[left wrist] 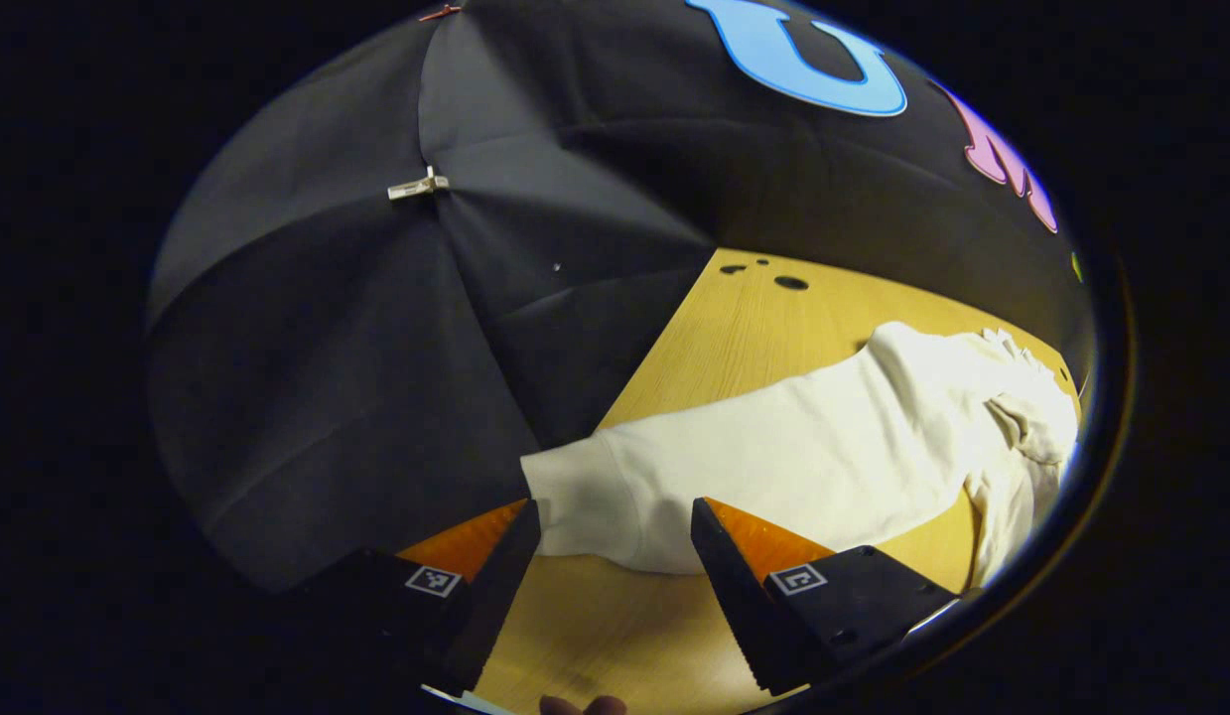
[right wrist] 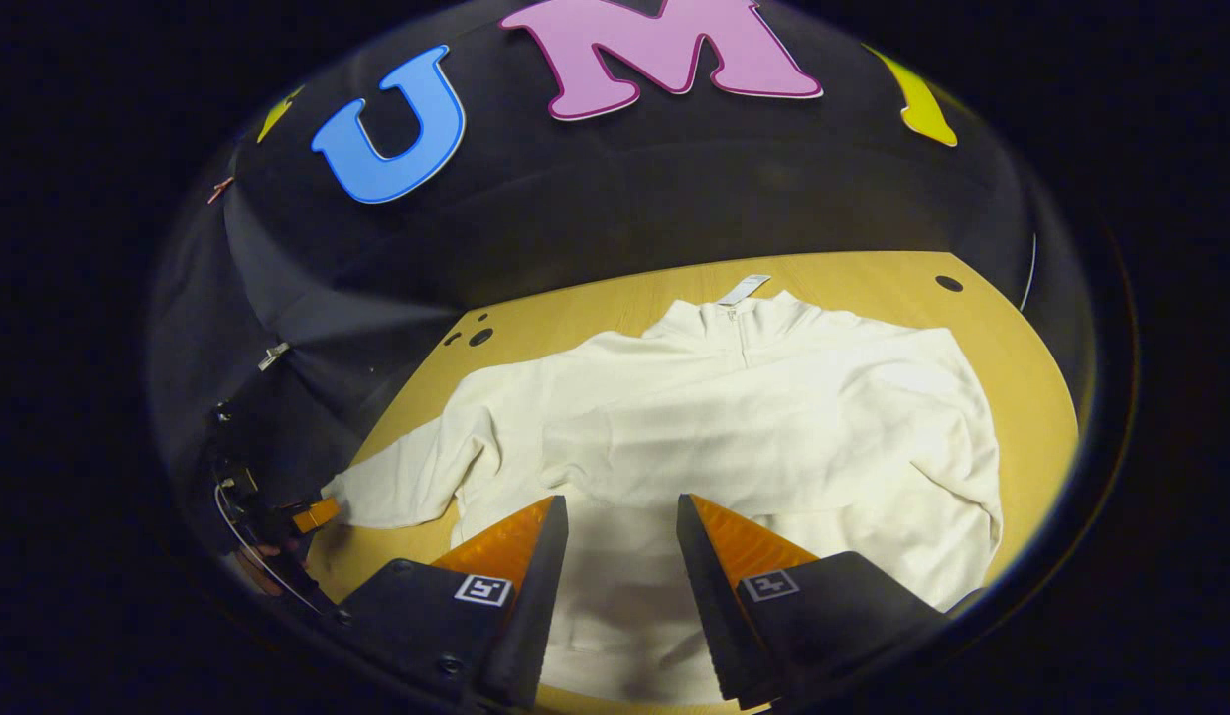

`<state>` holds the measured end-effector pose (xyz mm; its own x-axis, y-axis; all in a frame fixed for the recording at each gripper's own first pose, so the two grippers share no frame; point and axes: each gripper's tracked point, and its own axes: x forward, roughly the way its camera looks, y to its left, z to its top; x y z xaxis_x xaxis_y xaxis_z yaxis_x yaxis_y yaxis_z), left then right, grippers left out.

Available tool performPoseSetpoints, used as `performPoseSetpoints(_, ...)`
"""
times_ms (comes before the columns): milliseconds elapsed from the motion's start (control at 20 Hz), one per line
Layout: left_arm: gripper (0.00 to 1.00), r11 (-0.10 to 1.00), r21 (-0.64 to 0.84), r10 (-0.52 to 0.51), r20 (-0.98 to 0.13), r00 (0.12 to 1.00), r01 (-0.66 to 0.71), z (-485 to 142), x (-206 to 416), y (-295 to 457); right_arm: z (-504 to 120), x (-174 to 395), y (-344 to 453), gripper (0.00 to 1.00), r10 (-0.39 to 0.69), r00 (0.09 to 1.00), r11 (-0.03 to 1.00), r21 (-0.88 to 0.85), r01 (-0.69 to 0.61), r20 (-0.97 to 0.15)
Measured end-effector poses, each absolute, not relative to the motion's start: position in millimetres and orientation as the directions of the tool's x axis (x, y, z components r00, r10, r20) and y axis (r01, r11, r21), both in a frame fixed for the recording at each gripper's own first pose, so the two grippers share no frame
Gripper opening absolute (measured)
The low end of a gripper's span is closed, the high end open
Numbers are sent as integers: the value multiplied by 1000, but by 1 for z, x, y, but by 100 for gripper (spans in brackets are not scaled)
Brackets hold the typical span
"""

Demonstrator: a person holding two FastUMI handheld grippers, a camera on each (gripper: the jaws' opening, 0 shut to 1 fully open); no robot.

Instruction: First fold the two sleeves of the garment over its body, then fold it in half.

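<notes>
So the cream zip-neck fleece pullover is lying flat on the light wooden worktop, both sleeves out. Left tool is spread wide at the sleeve cuff (probably not touching). Right tool hangs wide over the hem.

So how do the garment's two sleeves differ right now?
One sleeve stretches out flat across the table, its cuff between the open left hand-held gripper. The other sleeve lies bunched along the garment's side edge, with no gripper at it. Both are cream and not yet folded over the body.
</notes>
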<state>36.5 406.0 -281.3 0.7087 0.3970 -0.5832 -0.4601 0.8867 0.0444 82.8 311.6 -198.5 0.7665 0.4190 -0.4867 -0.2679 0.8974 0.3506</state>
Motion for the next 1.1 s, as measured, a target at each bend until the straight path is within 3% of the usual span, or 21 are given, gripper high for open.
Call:
performPoseSetpoints(300,95,911,63,357,-619,700,-409,-294,45,396,-192,74,296,69,414,778,897,356,-261,-473)
performPoseSetpoints(500,19,923,127,358,-630,689,-364,-290,50,394,-188,66,279,69,416,784,896,353,-268,-461)
performPoseSetpoints(550,13,931,107,336,-631,699,-350,-287,51,388,-186,63,270,69,410,789,900,346,-266,-458)
performPoseSetpoints(750,11,926,67,341,-566,751,-370,-255,47,376,-178,55,237,69,393,814,901,355,-248,-428)
performPoseSetpoints(800,11,929,78,344,-545,764,-363,-244,48,370,-178,52,229,60,393,816,899,365,-243,-424)
performPoseSetpoints(850,11,931,92,346,-526,777,-352,-234,49,364,-180,48,220,68,385,818,901,368,-231,-427)
performPoseSetpoints(1000,11,943,96,324,-487,811,-318,-207,53,335,-183,44,191,69,350,834,915,345,-208,-427)
performPoseSetpoints(1100,14,948,79,310,-455,835,-309,-187,60,314,-184,42,178,78,341,837,921,332,-205,-428)
